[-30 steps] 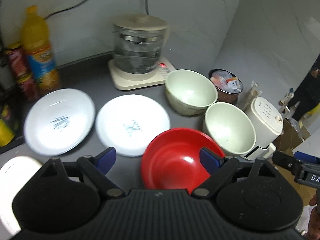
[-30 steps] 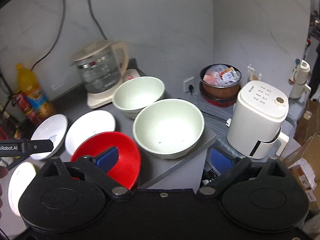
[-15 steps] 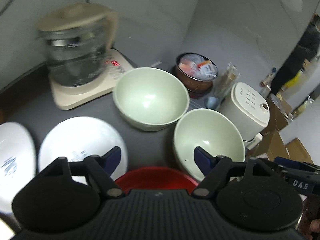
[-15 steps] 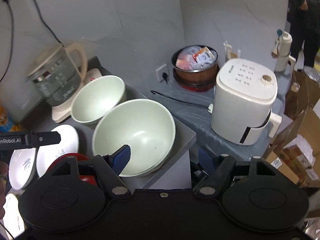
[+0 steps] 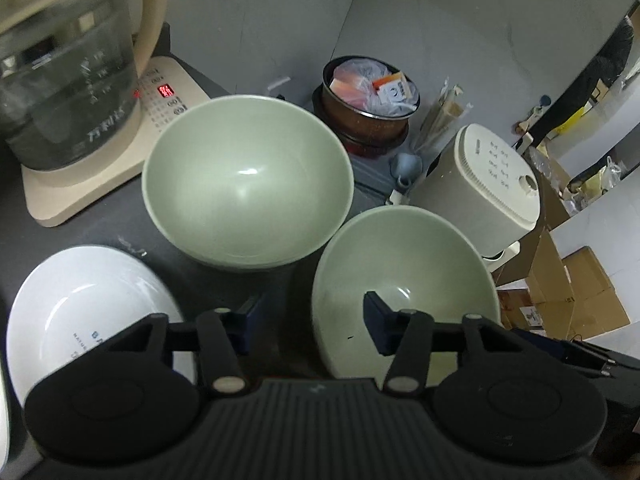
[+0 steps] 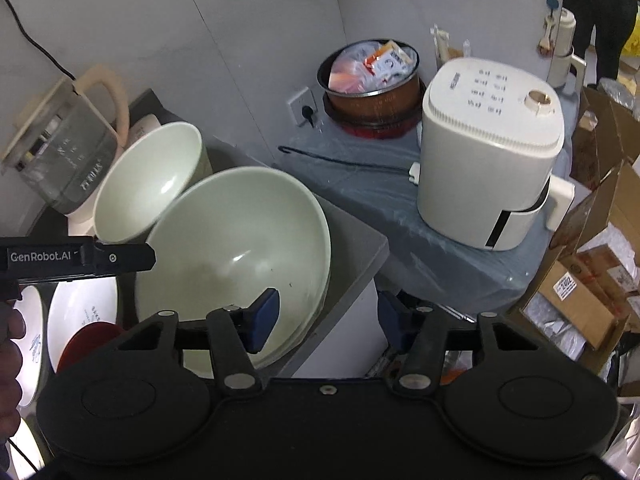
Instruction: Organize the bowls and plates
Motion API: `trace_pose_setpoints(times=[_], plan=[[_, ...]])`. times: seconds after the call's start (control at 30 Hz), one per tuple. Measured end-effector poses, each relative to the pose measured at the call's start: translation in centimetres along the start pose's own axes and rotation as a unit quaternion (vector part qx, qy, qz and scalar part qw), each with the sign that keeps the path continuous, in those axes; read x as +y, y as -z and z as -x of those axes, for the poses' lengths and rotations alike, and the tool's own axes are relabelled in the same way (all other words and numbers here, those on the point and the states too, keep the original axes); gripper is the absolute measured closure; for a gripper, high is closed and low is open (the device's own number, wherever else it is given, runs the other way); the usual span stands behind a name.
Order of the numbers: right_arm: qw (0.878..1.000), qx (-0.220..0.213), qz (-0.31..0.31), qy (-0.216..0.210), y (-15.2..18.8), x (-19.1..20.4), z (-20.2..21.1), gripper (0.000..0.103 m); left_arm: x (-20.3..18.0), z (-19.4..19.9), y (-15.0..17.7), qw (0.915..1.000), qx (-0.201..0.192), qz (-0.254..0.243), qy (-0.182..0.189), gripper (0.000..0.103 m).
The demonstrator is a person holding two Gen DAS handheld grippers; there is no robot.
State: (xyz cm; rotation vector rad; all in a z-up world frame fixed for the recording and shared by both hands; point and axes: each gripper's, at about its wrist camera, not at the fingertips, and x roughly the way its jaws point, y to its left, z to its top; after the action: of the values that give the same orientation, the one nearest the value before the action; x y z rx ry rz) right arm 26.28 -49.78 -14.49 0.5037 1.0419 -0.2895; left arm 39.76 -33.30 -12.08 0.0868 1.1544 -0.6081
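- Two pale green bowls sit on a dark counter; the near bowl point(image 5: 404, 276) rests at the counter's right edge, the far bowl point(image 5: 248, 184) just beside a kettle point(image 5: 68, 80).
- The left gripper point(image 5: 312, 316) straddles the near bowl's left rim, jaws half spread and just been closing, not yet pinching.
- The right gripper point(image 6: 326, 318) straddles the opposite rim likewise, also closing.
- The bowl looks stiff, glazed, slippery and breakable; take it by the rim on both sides.
- A white plate point(image 5: 88, 308) lies to the left.
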Motion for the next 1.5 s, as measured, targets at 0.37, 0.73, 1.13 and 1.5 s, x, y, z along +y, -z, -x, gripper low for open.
trace_pose_setpoints(times=[0.37,0.73,1.13,1.5], plan=[[1.000,0.027,0.005,-0.003,-0.2,1.2,-3.1,0.082,1.0,-2.7,-0.5,0.9993,0.031,0.019,0.006,0.088],[1.000,-0.008,0.011,-0.008,-0.4,1.0,-1.0,0.086,-0.7,0.0,-0.7,0.9999,-0.004,-0.002,0.010,0.097],[0.992,-0.075,0.082,-0.064,-1.6,2.4,4.8,0.085,-1.9,8.6,0.8,0.9938,-0.098,0.047,-0.021,0.097],[0.980,-0.080,0.142,-0.118,-0.6,4.2,6.9,0.085,-0.6,12.4,4.8,0.9858,-0.120,0.100,-0.062,0.097]])
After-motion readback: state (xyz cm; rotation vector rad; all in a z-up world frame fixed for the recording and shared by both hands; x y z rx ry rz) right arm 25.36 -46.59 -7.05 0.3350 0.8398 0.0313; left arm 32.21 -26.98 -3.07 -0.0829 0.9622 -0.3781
